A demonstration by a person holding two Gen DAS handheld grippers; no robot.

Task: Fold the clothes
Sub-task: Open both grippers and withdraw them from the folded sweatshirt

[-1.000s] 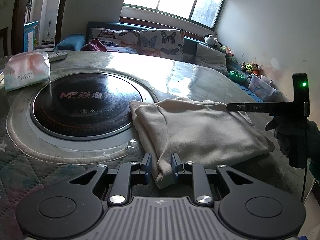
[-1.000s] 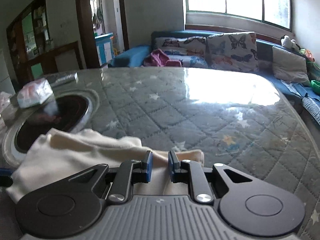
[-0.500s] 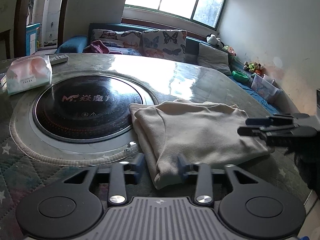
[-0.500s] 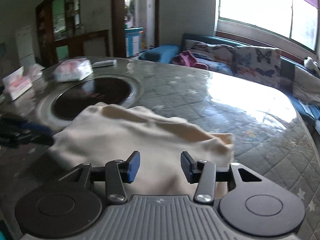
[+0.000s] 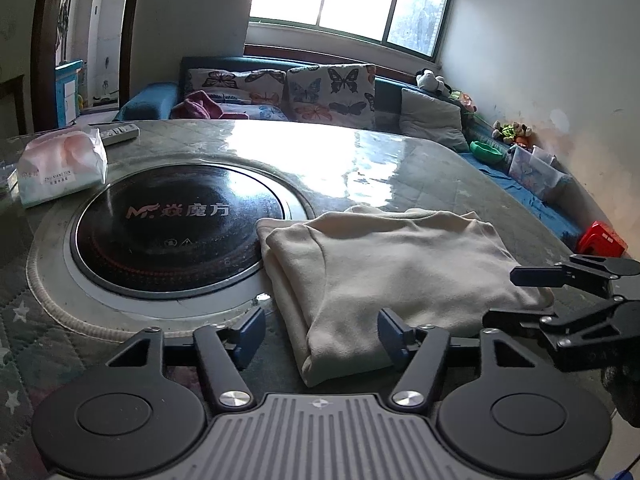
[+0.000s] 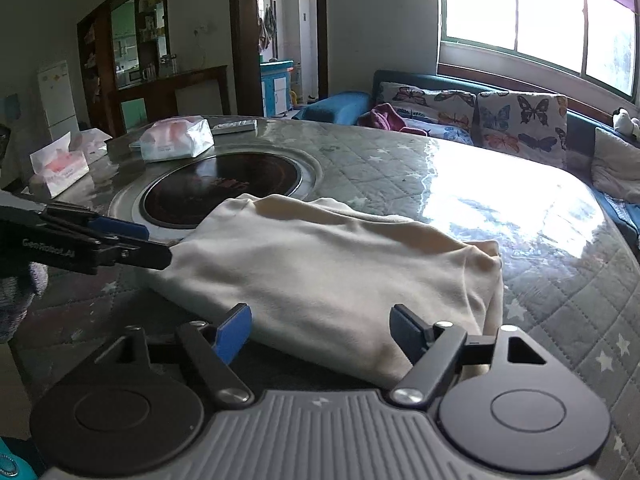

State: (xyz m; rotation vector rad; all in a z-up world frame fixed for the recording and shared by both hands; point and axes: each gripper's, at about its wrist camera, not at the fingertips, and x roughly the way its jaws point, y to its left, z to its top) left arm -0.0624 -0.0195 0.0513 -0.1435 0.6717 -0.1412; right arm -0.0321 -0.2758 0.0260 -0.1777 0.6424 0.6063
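A cream garment (image 5: pixel 396 268) lies folded flat on the quilted table, beside the round black cooktop (image 5: pixel 176 228). My left gripper (image 5: pixel 322 334) sits at its near corner with the jaws opening; that corner lies between the pads, untouched. From the right wrist view the same garment (image 6: pixel 328 268) fills the middle. My right gripper (image 6: pixel 322 330) is at its near edge, jaws opening, cloth between the pads but not pressed. Each gripper shows in the other's view: the right gripper (image 5: pixel 532 292) at the cloth's right edge, the left gripper (image 6: pixel 132 240) at its left end.
A soft tissue pack (image 5: pixel 60 168) and a remote (image 5: pixel 120 133) lie beyond the cooktop. Tissue boxes (image 6: pixel 60 166) stand at the table's far left. A sofa with butterfly cushions (image 5: pixel 320 92) runs behind the table (image 6: pixel 520 208).
Both grippers let go of the cream garment and their jaws spread wide. The right gripper swung round to the garment's right edge, and the cloth now lies flat.
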